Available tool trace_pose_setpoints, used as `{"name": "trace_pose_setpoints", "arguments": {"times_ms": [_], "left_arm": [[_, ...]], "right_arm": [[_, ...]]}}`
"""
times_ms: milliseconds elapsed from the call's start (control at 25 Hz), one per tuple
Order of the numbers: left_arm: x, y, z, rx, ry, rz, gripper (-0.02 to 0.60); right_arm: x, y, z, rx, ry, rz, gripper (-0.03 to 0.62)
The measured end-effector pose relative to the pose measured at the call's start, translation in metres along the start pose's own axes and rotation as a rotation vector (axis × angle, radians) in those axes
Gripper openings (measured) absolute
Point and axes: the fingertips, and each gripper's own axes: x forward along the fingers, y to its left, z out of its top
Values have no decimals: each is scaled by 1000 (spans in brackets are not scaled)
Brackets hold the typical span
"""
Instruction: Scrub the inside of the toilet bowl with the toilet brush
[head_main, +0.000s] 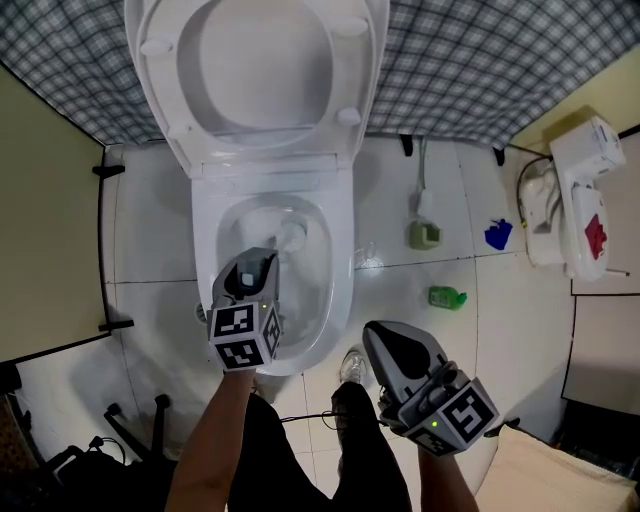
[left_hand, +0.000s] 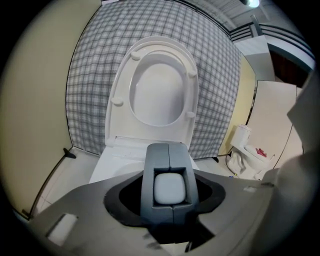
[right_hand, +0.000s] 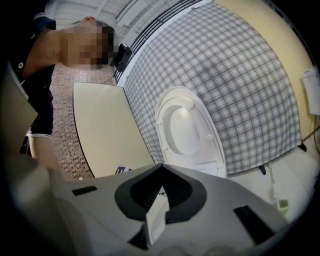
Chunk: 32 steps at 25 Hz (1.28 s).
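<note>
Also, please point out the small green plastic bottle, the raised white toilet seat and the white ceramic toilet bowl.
Small green plastic bottle (head_main: 447, 297): head view, its body.
Raised white toilet seat (head_main: 165, 85): head view, ring's left side.
White ceramic toilet bowl (head_main: 342, 270): head view, right rim.

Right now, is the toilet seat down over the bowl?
No, the seat stands tipped up, leaving the bowl uncovered.

Bathroom clutter on a white tiled floor (head_main: 480, 345)

A blue-grey plaid cloth (head_main: 470, 70) hangs across the back wall, with a beige panel (head_main: 45, 220) on the left. On the tiles lie a green bottle (head_main: 447, 297) on its side, a small blue object (head_main: 498, 235) and a pale green pot (head_main: 424, 236). A white fixture with a red patch (head_main: 582, 200) sits far right.
</note>
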Motion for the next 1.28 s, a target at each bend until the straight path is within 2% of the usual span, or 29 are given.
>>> {"name": "trace_pose_setpoints", "arguments": {"times_ms": [160, 280, 480, 680, 1000, 1160, 1280], "left_arm": [[-7, -18, 15, 21, -54, -101, 218], [-9, -36, 17, 76, -52, -191, 218], [-21, -58, 6, 193, -10, -312, 218], [-38, -64, -6, 236, 33, -410, 218], [-82, -70, -35, 332, 152, -570, 218], [-108, -67, -49, 361, 198, -621, 218], [-118, -61, -55, 348, 213, -625, 218]], "right_arm": [[2, 2, -1, -1, 1, 3, 0], [2, 5, -2, -3, 1, 4, 0], [6, 12, -5, -3, 6, 4, 0], [12, 21, -7, -8, 8, 9, 0], [14, 32, -11, -9, 14, 14, 0], [16, 39, -15, -9, 15, 18, 0], [19, 46, -18, -7, 20, 29, 0]]}}
